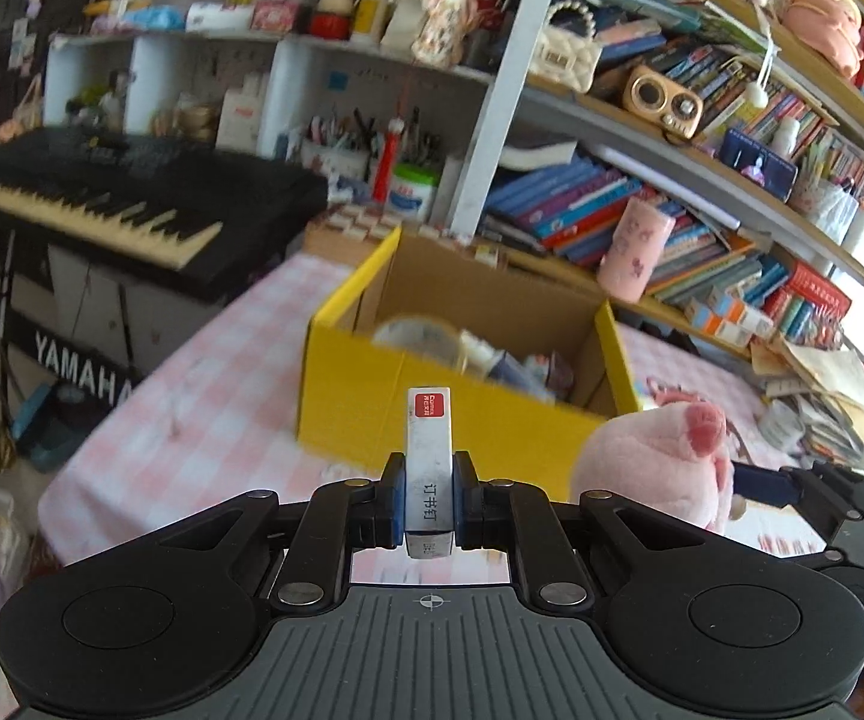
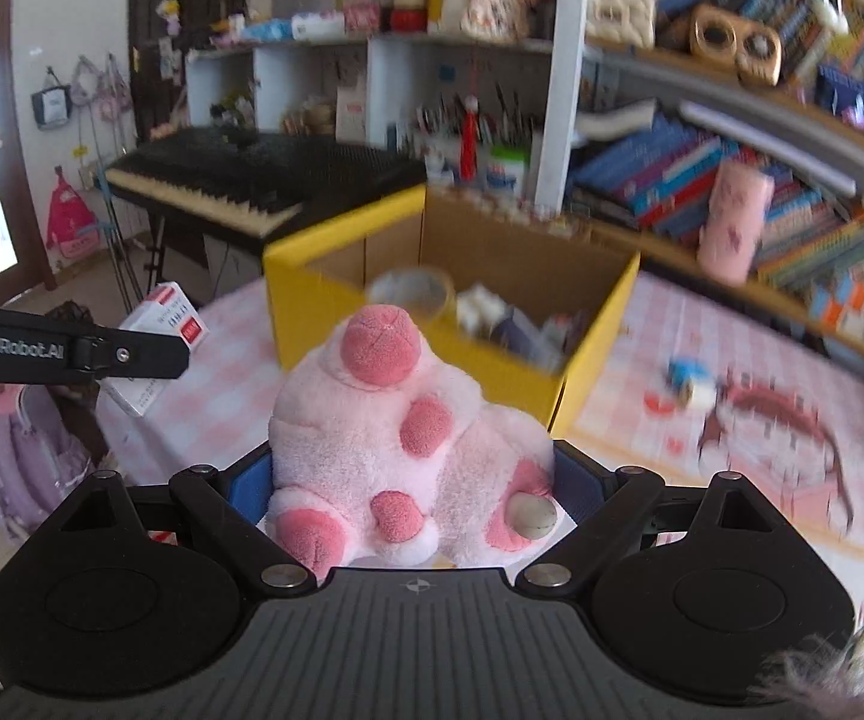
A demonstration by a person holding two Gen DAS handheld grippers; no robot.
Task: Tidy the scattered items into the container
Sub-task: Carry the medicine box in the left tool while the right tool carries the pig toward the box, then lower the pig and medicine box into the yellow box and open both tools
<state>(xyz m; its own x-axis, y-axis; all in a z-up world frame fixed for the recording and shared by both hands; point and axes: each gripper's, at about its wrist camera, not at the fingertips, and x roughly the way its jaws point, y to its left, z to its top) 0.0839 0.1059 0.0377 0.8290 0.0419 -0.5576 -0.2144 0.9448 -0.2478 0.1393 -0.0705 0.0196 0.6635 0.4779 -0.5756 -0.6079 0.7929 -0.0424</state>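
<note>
My left gripper [image 1: 429, 501] is shut on a small white staple box [image 1: 429, 456] with a red label, held upright in the air short of the yellow cardboard box [image 1: 372, 396]. My right gripper [image 2: 414, 480] is shut on a pink plush toy [image 2: 384, 450], its blue pads pressing the toy's sides. The same plush toy [image 1: 660, 468] shows at the right of the left wrist view, and the staple box [image 2: 162, 324] shows at the left of the right wrist view. The yellow cardboard box [image 2: 342, 312] stands open ahead with several small items inside.
A pink checked cloth [image 1: 192, 420] covers the table. A black keyboard [image 1: 132, 198] stands to the left, crowded bookshelves [image 1: 702, 180] behind and to the right. A pink cup [image 2: 732, 228] sits on the shelf. A small blue and white toy [image 2: 693, 381] lies right of the box.
</note>
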